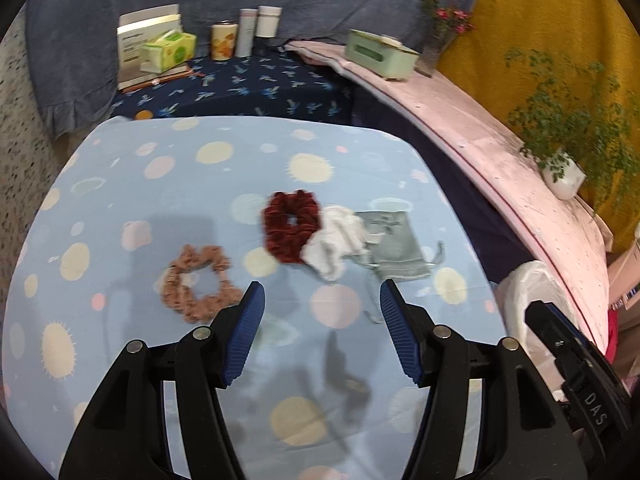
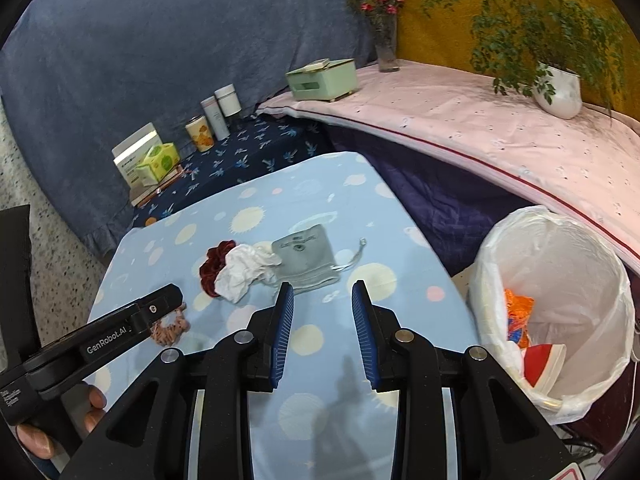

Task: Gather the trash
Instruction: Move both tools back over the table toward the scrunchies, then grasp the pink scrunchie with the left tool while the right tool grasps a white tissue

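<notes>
Crumpled white tissue (image 2: pixel 246 270) lies on our bench (image 2: pixel 320 184); both grippers' fingers spread empty, we reach next, then white-lined bin (image 2: pixel 560 280).

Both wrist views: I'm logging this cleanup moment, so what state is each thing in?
Left tongs: open, empty, above the cloth.
Right tongs: open, empty.
White tissue: crumpled, lying partly over the dark red scrunchie.
Dark red scrunchie: flat on the cloth.
Pink scrunchie: flat, apart from the others.
Grey pouch: flat, drawstring loose.
Bin: bag-lined, open, already holding some trash.
</notes>
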`<state>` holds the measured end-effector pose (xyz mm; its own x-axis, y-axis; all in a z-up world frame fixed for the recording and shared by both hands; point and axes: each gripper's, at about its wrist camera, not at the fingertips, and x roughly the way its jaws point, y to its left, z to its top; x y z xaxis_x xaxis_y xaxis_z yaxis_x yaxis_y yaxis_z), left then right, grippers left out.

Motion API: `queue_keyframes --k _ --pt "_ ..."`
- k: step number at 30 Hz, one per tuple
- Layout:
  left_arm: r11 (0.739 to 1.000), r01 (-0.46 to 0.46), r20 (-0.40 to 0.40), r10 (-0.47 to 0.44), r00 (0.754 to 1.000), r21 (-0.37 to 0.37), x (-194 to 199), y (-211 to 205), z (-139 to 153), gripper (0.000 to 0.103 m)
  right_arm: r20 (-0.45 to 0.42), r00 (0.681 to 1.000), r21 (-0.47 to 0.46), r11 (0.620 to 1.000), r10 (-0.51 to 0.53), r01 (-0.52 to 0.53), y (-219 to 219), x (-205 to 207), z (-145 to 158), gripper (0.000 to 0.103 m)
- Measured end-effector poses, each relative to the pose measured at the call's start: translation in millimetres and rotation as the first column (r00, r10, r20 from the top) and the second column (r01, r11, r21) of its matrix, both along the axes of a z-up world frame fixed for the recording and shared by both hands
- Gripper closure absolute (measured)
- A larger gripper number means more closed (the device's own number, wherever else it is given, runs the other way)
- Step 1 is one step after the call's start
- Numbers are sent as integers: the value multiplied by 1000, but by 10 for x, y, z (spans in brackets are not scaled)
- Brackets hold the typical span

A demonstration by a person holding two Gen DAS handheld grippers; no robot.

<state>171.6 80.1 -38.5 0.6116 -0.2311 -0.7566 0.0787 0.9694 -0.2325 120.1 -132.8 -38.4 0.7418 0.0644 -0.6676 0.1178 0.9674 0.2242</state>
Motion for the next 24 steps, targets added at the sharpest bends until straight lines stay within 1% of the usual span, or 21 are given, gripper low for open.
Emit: queue_keyframes --k 4,7,10,13,14,15,20,24 --pt "998 -61 -30 61 998 -5 48 294 -116 39 -14 1000 -5 1000 28 -28 166 128 -52 72" --pt "994 -105 -49 106 993 12 92 511 -221 34 -28 999 -4 999 47 -47 266 241 -109 72" --pt "990 -141 -72 142 987 18 143 696 -328 34 -44 997 -4 998 63 -63 380 375 -180 72" --pt "983 -181 -105 182 978 20 223 878 -454 34 -56 996 -2 997 73 -74 496 527 -266 63" --pt "981 -190 -109 192 975 25 245 921 -488 34 -62 995 0 997 78 -78 525 570 -297 62" --pt "980 -196 -112 198 974 31 259 955 -521 34 -62 995 0 997 78 -78 525 570 -297 62" --pt "972 -227 -147 234 961 64 400 1092 -688 34 -98 990 1 995 100 -100 703 872 -473 62" --pt "971 -226 -159 237 958 80 495 1124 -776 34 -113 987 2 994 110 -111 821 1106 -569 62"
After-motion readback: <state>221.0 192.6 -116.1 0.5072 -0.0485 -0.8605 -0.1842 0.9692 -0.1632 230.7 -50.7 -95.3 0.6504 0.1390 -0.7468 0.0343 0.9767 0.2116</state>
